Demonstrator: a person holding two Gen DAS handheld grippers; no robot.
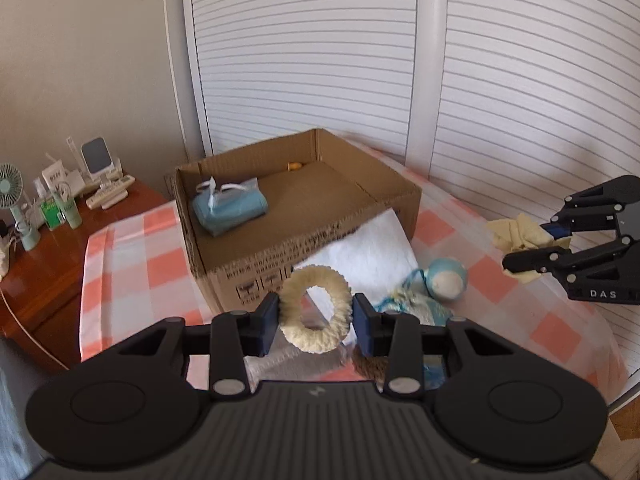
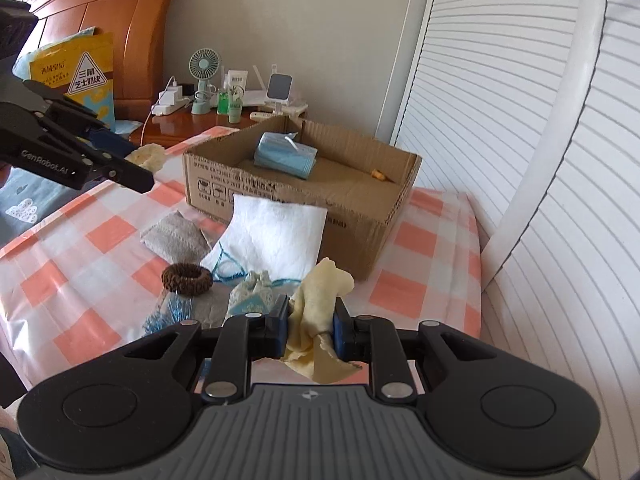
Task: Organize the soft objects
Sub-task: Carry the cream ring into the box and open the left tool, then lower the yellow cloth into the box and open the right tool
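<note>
- Bed [image 2: 416, 240], checked cover: carries every item.
- Cardboard box [image 2: 360, 216], near the bed's far edge, holds a blue folded cloth [image 2: 286, 156].
- White pad [image 2: 276, 236] leans on the box front.
- Left gripper [image 1: 314, 314]: jaws clamp a cream ring [image 1: 316, 308], raised above the bed.
- Right gripper [image 2: 311, 326]: jaws closed on a yellow cloth [image 2: 320, 300], lifted clear.
- Brown ring [image 2: 187, 278] lies beside the pad.

White louvred doors [image 1: 520, 80] are seen beside a plain beige wall [image 2: 300, 20]. A wooden headboard [image 2: 132, 20] and a cluttered wooden bedside table [image 1: 48, 264] are lit by daylight.
</note>
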